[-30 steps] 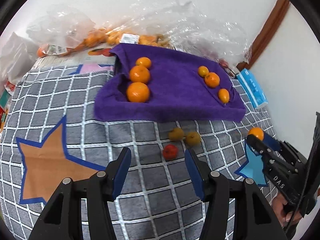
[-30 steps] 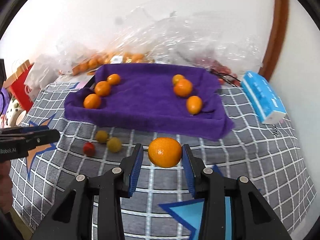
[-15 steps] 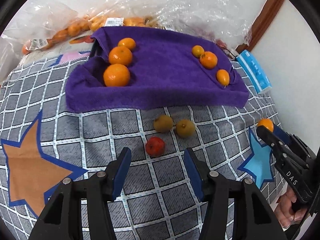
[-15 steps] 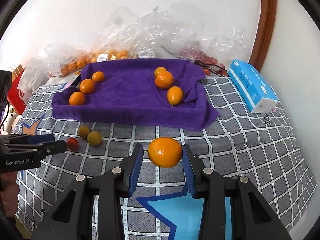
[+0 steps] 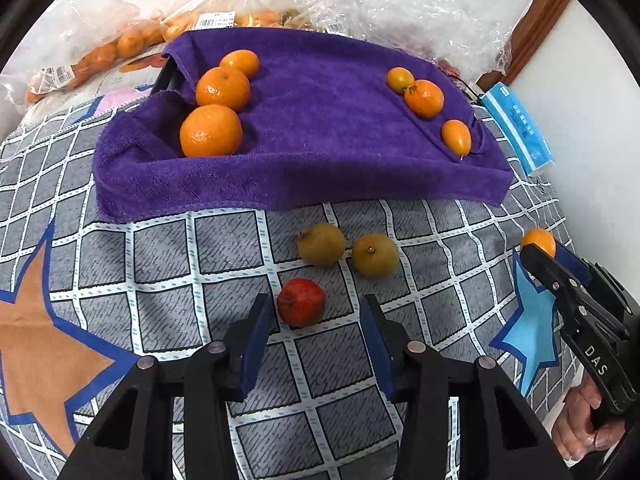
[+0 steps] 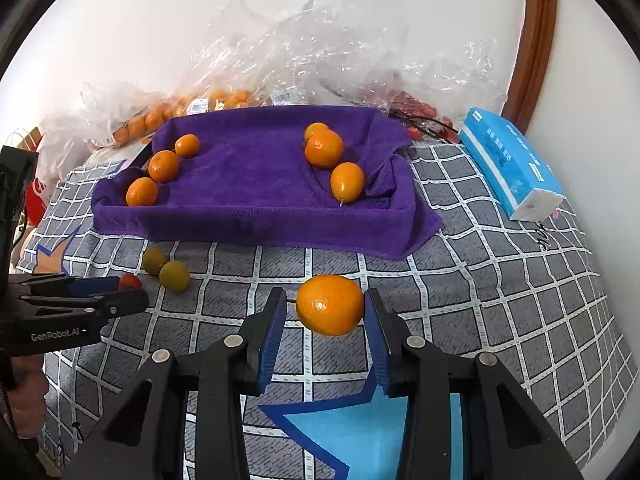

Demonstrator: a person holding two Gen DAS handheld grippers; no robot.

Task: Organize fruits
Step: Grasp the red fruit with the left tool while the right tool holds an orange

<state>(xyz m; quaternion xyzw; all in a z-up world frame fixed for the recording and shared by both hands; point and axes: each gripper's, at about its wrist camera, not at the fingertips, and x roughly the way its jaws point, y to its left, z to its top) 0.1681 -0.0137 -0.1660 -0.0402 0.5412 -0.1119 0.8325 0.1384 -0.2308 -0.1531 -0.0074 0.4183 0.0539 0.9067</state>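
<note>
Tangerine [image 6: 330, 305] sideways in right tongs [image 6: 325, 320]

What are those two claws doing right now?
Left gripper open, closing in on red fruit. Right gripper carrying orange. Nothing in the way.

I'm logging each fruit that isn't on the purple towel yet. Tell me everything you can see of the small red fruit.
The small red fruit is roundish with dull, slightly mottled red skin. It lies on the grey checked cloth, in front of the purple towel, apart from two yellow-green fruits behind it. The open left gripper has its jaws on either side, not touching it.
</note>
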